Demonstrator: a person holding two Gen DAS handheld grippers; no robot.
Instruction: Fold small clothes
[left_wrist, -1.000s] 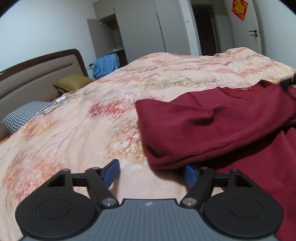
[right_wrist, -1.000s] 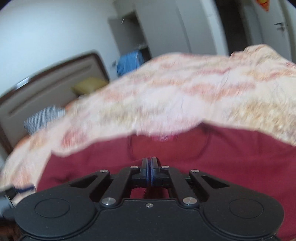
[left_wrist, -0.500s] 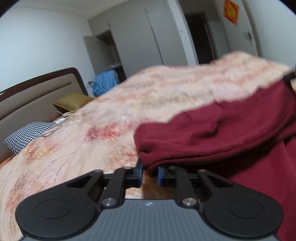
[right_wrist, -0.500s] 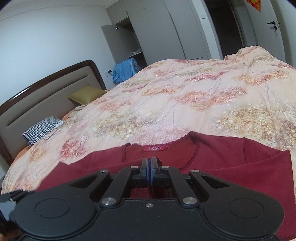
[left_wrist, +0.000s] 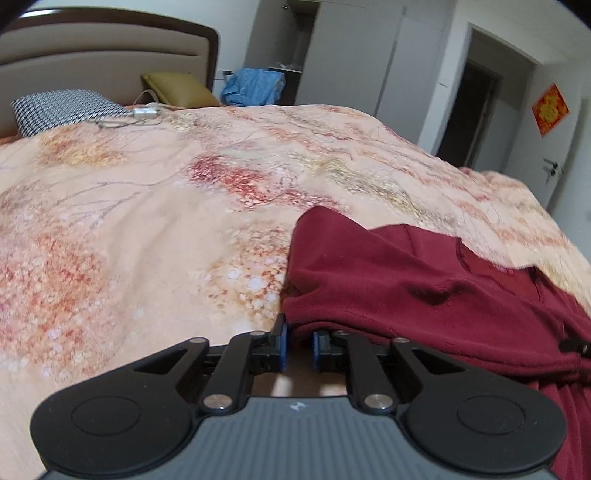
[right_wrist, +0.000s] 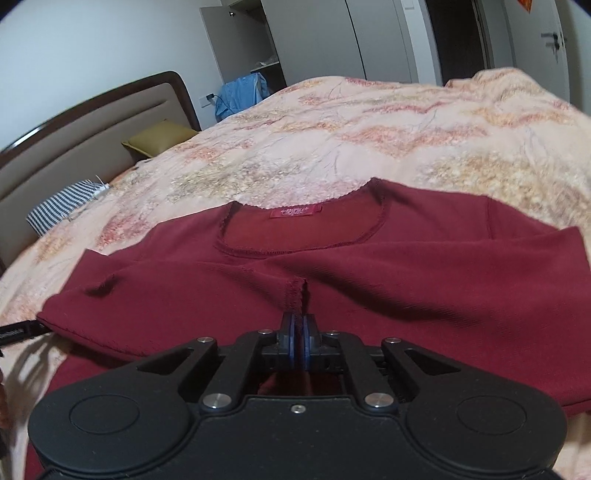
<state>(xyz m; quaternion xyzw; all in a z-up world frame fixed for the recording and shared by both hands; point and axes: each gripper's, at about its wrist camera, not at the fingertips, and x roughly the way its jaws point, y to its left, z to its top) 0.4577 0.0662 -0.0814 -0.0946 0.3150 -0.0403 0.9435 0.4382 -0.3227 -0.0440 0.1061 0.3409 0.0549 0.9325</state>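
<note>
Since a second ago my left tool (left_wrist: 297, 345) has closed from wide open to a narrow gap and swung its view toward the headboard (left_wrist: 107, 44), while my right tool (right_wrist: 298, 338) has stayed pinched and the blur in its view has cleared. The left tool now sits at the folded sleeve's edge, at about 6 o'clock in its view. Its blue pads (left_wrist: 282, 343) are a little apart with the cloth just above them, and I cannot tell whether they actually hold fabric.

The right tool is clenched on the dark red top (right_wrist: 332, 266), gripping a hemmed cuff at 6 o'clock. I judge it holds there to keep that sleeve laid across the chest.

The top lies flat on the floral bedspread (right_wrist: 369, 122), neckline and label (right_wrist: 295, 212) at 12 o'clock in the right view, both sleeves drawn inward over the body. That placement suits folding: sleeves in first, then the body doubled. The bedspread is soft, so the cloth may creep when released.
</note>
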